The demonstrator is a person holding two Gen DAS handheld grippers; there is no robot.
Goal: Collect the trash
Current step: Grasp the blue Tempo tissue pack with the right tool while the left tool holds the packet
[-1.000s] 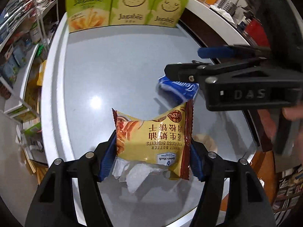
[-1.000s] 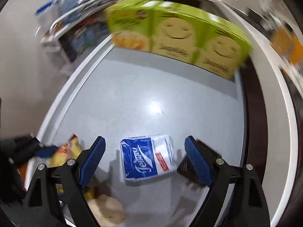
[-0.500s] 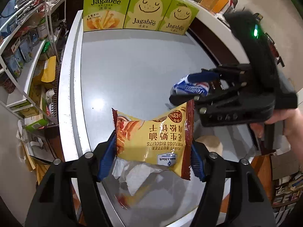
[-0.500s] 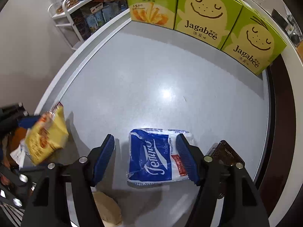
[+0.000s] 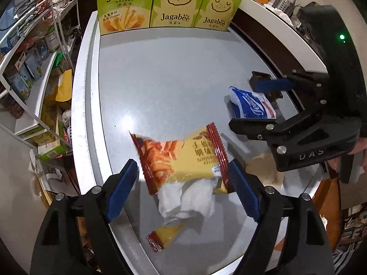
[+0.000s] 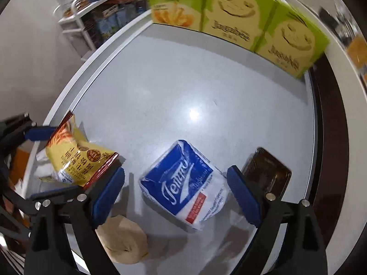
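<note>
Yellow foil with red crimped ends, the crinkled biscuit wrapper [image 5: 183, 158] sits low in the middle of the left wrist view, tipping between the blue-padded jaws of the left gripper [image 5: 183, 188] as they open; the right pad looks to brush its crimped edge, though blur makes that hard to call. It hangs over a crumpled white tissue [image 5: 188, 201] and a small torn yellow scrap [image 5: 165, 236] at the bottom of the grey tabletop [image 5: 172, 80], so I judge this the drop onto a gathered pile. In the right wrist view, the right gripper [image 6: 176, 192] stands over the blue and white soft tissue pack [image 6: 183, 183] at lower centre, jaws opening, pads clear on both sides. Next it needs to settle lower, close squarely on the pack, and carry it toward the pile at lower left.
</note>
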